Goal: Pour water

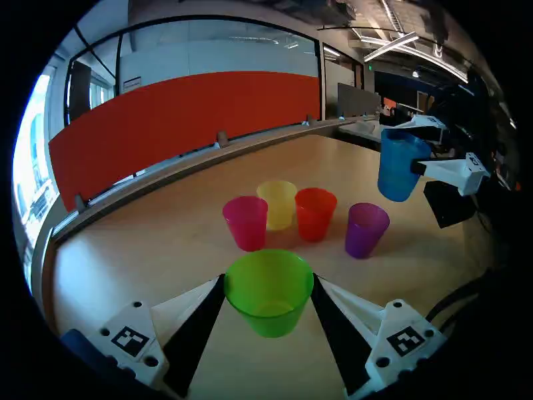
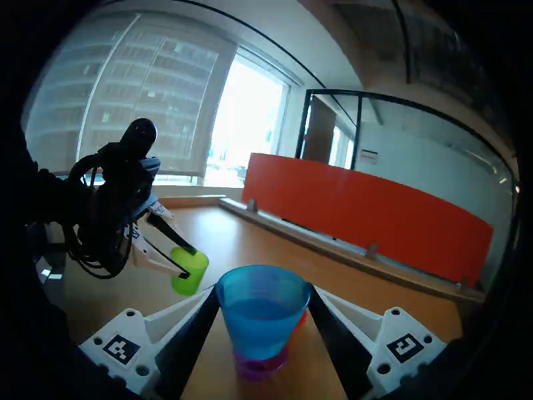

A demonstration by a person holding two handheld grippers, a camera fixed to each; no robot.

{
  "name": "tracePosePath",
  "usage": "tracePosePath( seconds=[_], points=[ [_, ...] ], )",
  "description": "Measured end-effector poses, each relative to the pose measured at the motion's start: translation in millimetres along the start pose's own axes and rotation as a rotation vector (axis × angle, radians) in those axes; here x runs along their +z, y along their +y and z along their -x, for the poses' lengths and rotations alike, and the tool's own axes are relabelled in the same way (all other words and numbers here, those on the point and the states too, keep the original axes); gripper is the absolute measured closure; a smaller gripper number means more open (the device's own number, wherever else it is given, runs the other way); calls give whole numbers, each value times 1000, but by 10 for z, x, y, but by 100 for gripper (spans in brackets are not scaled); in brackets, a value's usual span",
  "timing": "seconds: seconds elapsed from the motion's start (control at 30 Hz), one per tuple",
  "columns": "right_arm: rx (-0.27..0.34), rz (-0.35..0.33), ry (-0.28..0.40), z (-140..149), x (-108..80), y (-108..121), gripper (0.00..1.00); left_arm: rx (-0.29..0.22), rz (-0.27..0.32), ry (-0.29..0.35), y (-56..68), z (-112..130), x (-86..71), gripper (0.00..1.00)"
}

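My left gripper [image 1: 268, 293] is shut on a green cup [image 1: 269, 297], held upright above the wooden table [image 1: 166, 240]. Beyond it stand a pink cup [image 1: 246, 222], a yellow cup [image 1: 277, 204], an orange cup [image 1: 314, 213] and a purple cup [image 1: 365, 229]. At the right of the left gripper view, my right gripper [image 1: 426, 157] holds a blue cup [image 1: 398, 165] in the air. In the right gripper view, that gripper [image 2: 264, 313] is shut on the blue cup [image 2: 262, 317], which holds water. The purple cup [image 2: 256, 367] shows just below it. Farther left hangs the green cup [image 2: 187, 269] in the left gripper [image 2: 186, 261].
An orange partition [image 1: 186, 127] runs along the table's far edge on a raised ledge [image 1: 200, 160]. Glass walls and windows [image 2: 246, 127] lie behind. A dark sleeve and cables [image 2: 100, 207] sit behind the left gripper. Bare tabletop [image 1: 133, 247] spreads left of the cups.
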State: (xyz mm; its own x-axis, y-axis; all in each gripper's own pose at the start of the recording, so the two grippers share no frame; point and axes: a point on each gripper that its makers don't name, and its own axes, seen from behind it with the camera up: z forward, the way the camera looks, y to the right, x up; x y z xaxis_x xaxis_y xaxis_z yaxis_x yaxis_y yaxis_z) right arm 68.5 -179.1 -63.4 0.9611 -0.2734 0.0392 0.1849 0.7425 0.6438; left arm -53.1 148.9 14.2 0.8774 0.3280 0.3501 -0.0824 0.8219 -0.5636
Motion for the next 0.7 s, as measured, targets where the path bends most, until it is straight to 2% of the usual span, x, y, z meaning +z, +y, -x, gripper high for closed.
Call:
tracePosePath(
  seconds=[0.3, 0.7],
  points=[
    [11, 48, -43, 176, -75, 277, 6, -4, 17, -39, -7, 183, 127, 12],
    [19, 83, -81, 357, -139, 482, 6, -28, 18, -56, -63, 312, 216, 12]
  ],
)
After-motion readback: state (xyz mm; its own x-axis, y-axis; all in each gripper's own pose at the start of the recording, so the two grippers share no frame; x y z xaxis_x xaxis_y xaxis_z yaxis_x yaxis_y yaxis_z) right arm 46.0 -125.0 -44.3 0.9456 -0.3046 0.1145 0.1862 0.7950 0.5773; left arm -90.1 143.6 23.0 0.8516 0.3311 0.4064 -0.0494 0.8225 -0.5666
